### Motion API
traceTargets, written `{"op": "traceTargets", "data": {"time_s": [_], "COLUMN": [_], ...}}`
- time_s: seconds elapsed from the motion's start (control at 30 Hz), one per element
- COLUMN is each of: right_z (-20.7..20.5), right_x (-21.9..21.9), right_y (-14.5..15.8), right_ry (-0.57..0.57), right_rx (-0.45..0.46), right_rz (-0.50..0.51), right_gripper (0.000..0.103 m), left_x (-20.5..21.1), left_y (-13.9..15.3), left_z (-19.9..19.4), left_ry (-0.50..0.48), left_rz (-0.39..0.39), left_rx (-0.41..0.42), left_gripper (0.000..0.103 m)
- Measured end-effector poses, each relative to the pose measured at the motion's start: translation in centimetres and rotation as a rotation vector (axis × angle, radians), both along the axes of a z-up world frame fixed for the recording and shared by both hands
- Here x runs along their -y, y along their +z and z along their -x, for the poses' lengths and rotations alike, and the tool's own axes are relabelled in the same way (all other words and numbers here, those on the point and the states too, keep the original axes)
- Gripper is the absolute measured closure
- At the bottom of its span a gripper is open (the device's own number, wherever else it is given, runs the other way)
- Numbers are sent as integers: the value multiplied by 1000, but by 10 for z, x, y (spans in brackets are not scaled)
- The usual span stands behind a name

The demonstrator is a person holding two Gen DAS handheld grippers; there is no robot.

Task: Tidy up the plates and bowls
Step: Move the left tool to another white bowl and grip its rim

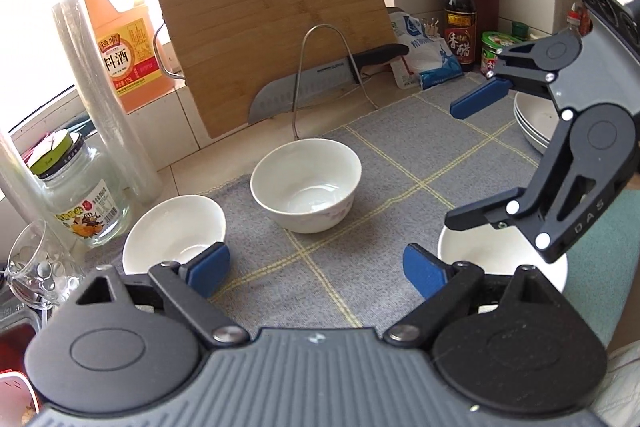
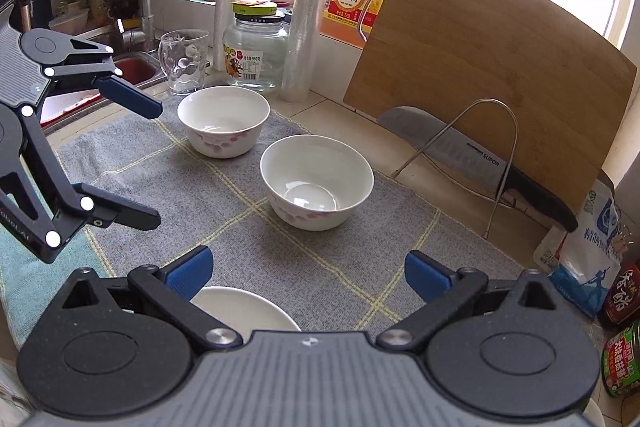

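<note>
Three white bowls stand on a grey checked mat point(image 1: 360, 155). In the left wrist view one bowl point(image 1: 306, 185) is in the middle, one point(image 1: 174, 233) at the left by my left gripper's left pad, and one point(image 1: 500, 255) at the right under the right gripper. A stack of white plates point(image 1: 534, 123) sits at the far right. My left gripper point(image 1: 316, 271) is open and empty above the mat. My right gripper point(image 1: 456, 163) is open and empty. In the right wrist view the right gripper point(image 2: 308, 273) hangs over a bowl's rim point(image 2: 244, 307), with two bowls point(image 2: 316, 183) point(image 2: 223, 119) ahead and the left gripper point(image 2: 158, 163) at the left.
A bamboo cutting board point(image 1: 272, 27) leans on the wall with a knife point(image 1: 320, 83) in a wire rack. A cooking-wine jug point(image 1: 118, 43), cling-film rolls point(image 1: 104, 95), glass jar point(image 1: 82, 195) and glass mug point(image 1: 36, 267) stand left. Vinegar bottle point(image 1: 460, 15), salt bag point(image 1: 424, 51). Sink point(image 2: 132, 67).
</note>
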State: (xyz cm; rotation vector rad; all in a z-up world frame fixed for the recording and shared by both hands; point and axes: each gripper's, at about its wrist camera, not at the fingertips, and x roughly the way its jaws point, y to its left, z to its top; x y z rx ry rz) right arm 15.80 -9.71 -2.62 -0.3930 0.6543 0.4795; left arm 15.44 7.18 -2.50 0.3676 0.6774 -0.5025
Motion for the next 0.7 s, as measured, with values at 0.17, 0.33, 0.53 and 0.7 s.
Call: {"op": "traceTargets", "data": {"time_s": [0.17, 0.33, 0.53, 0.7], "right_z": [-13, -32, -59, -78], "right_x": [-9, -14, -12, -14], "right_y": [-2, -8, -19, -26], "right_ry": [35, 70, 70, 84], "right_rx": [17, -13, -62, -75], "right_rz": [42, 44, 25, 32], "right_gripper": [0, 0, 0, 0], "left_x": [1, 5, 15, 23], "left_y": [-2, -7, -19, -28], "left_z": [-36, -71, -106, -128], "left_ry": [22, 33, 26, 16], "left_rz": [16, 55, 62, 62], "left_rx": [-16, -48, -85, -111], "left_gripper": [7, 7, 8, 13]}}
